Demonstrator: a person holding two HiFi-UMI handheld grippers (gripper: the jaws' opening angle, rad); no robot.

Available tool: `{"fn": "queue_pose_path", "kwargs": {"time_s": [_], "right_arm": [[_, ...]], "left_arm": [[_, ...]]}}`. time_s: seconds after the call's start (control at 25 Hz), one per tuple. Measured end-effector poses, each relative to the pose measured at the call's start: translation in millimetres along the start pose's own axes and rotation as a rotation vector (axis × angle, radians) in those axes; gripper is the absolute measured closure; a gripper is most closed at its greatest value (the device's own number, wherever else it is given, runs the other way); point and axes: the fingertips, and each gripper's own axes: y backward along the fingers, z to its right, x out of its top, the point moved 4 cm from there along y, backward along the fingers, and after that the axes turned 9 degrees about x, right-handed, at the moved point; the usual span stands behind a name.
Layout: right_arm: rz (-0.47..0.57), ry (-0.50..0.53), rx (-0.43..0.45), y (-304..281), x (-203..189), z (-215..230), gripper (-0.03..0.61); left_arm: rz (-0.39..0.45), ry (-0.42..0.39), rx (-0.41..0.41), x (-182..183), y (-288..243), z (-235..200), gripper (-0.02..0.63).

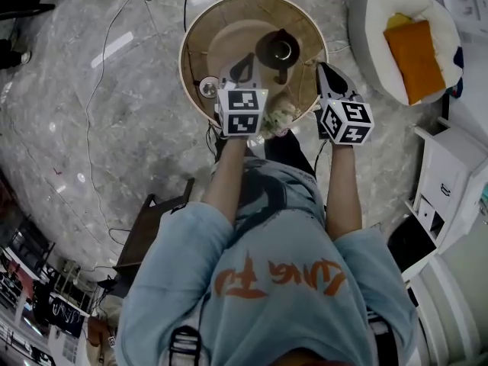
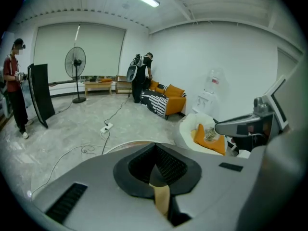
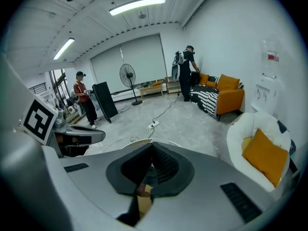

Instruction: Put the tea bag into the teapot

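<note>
**Both hand-held grippers hanging closed over the table's near rim**

The round wooden table (image 1: 200,33) is standing on a marble floor (image 1: 76,128). To the table's left the floor is lying open, with only thin cables (image 1: 99,75) trailing across it. To the table's right a white armchair (image 1: 381,44) holding an orange cushion (image 1: 415,56) is crowding in near the rim. A dark chair (image 1: 149,231) is sitting on the near side of the table, off to the left.

The dark teapot (image 1: 277,50) is standing near the table's middle. The left hand-held gripper (image 1: 242,69) is hovering over the table's near part, its jaws pressed together with nothing between them, just beside the teapot on its near-left. The right hand-held gripper (image 1: 326,73) is hanging at the table's right rim, jaws likewise together and empty, a little apart from the teapot.

A pale crumpled bundle (image 1: 279,117) is showing at the table's near rim, between the two grippers' marker cubes. Whether it is the tea bag cannot be told.
</note>
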Motion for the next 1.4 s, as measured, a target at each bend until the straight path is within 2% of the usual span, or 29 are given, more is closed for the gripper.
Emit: {"fn": "queue_pose_path", "kwargs": {"time_s": [0.32, 0.56, 1.0, 1.4], "right_arm": [[-0.072, -0.031, 0.084, -44.9, -24.0, 15.4, 0.565], [-0.126, -0.014, 0.133, -78.1, -33.8, 14.9, 0.565], [-0.218, -0.017, 0.161, -109.9, -52.8, 12.3, 0.565], [-0.244, -0.056, 0.169, -124.1, -67.5, 10.9, 0.565]], "left_arm": [[-0.090, -0.010, -0.001, -29.0, -21.2, 13.6, 0.589], [-0.081, 0.005, -0.018, -28.1, -35.7, 9.1, 0.589], [-0.115, 0.045, -0.048, -37.3, -56.5, 15.2, 0.589], [-0.128, 0.090, -0.017, -44.3, -55.9, 2.4, 0.589]]}}
